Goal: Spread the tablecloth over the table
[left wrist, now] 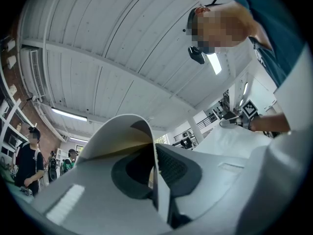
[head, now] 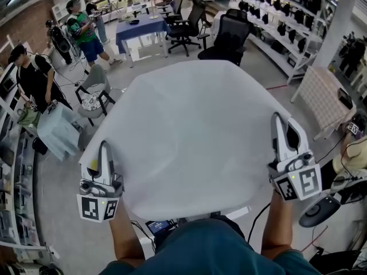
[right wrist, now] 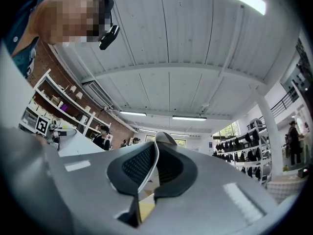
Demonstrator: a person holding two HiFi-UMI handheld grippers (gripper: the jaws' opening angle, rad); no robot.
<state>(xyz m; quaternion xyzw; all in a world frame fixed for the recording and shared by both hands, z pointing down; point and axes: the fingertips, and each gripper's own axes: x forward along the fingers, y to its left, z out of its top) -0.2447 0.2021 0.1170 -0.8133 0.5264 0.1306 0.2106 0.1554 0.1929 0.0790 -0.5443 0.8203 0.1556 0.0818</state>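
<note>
A grey floor (head: pixel 60 199) shows round the edges of the head view, and a white ribbed ceiling (left wrist: pixel 122 43) fills both gripper views. The white tablecloth (head: pixel 189 136) takes up the centre of the head view, ballooned in the air and hiding whatever is below it. Shelves (head: pixel 281 16) run along the upper right, packed with rows of dark goods too small to name. Black chairs (head: pixel 229 36) stand at top centre, with a blue table (head: pixel 140 30) to their left and people (head: pixel 83 30) at upper left. The left gripper (head: pixel 104 149), at lower left, is clamped on the tablecloth's near left corner, a fold arching up from its jaws. The right gripper (head: pixel 278 119), at right centre, pinches the near right corner likewise.
</note>
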